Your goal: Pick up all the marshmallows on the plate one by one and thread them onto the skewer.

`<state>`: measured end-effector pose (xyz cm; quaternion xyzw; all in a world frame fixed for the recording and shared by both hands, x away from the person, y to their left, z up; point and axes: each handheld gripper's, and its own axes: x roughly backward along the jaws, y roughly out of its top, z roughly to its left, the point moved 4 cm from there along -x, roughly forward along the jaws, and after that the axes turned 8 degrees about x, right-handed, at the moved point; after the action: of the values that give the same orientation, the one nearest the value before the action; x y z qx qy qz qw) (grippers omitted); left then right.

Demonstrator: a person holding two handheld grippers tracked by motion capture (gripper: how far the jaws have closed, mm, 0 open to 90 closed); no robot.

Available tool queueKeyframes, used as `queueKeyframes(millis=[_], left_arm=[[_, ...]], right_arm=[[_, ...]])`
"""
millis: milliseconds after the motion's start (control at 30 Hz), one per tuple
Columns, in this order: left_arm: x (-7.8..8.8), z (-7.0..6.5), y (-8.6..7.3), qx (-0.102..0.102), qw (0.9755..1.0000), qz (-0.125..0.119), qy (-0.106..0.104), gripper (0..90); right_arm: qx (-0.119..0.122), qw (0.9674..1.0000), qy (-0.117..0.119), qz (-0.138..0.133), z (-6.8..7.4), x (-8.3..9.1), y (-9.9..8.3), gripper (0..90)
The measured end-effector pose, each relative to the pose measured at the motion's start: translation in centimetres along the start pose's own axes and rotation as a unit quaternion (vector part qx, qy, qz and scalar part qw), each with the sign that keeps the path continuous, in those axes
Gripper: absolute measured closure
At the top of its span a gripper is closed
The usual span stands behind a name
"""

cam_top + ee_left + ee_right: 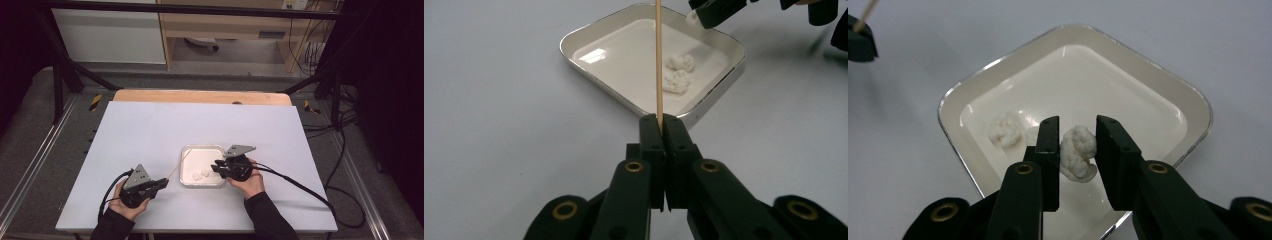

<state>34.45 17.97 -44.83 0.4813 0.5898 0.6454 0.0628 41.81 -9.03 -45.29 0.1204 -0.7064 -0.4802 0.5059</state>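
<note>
Black jaws of your right gripper [1077,135] sit closest to the lens, and between them is a white lumpy piece [1078,152], popcorn or marshmallow, hard to say. It's lifted off the floor of the white tray [1193,100], near the tray's front. The jaws look pressed on both sides of it, so you're gripping it. Two more pieces [1004,129] lie in the tray just behind.

Your left gripper [659,122] is clamped tight on a thin wooden skewer [658,55] that points out over the tray.

What could bite you: that piece looks soft, so squeezing harder probably crushes or crumbles it. Easing off likely drops it back in the tray. And if you push it onto the skewer off-centre, I reckon the stick slides in the left jaws or the piece splits.

Everything sits on a plain white table top [150,130] with a wooden edge [200,96] at the far side. Dark metal framing and loose cables run around it, and there's shelving beyond.
</note>
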Motion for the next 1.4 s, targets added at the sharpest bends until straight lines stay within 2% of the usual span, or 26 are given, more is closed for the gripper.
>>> queueKeyframes(millis=[200,367,567,800,1033,1200,1400], left_arm=[[-0.4,-0.6,0.2,-0.007,1.0,-0.005,-0.004,88.9],[-0.8,-1.2,0.3,-0.013,0.9998,-0.008,-0.009,88.9],[-1.3,-2.1,0.7,-0.025,0.9994,-0.017,-0.017,88.9],[-1.7,-2.6,0.8,-0.031,0.999,-0.022,-0.023,88.9],[-1.7,-3.0,0.9,-0.037,0.9985,-0.029,-0.028,89.0],[-1.7,-3.0,0.9,-0.041,0.9983,-0.03,-0.028,89.0],[-1.6,-3.1,1.0,-0.044,0.9979,-0.038,-0.029,89.0]], right_arm=[[-0.011,0.9988,0.013,-0.045,0.0,2.2,1.5,73.6],[-0.023,0.9958,0.024,-0.085,0.0,3.7,2.6,74.2],[-0.043,0.9898,0.043,-0.129,-0.2,5.0,3.7,74.7],[-0.066,0.9819,0.062,-0.166,-0.7,5.8,4.7,75.1],[-0.074,0.9773,0.08,-0.182,-0.5,5.8,5.7,75.1],[-0.077,0.9752,0.091,-0.186,-0.3,5.7,6.0,75.1],[-0.076,0.9752,0.101,-0.182,-0.1,5.5,6.2,75.0]])
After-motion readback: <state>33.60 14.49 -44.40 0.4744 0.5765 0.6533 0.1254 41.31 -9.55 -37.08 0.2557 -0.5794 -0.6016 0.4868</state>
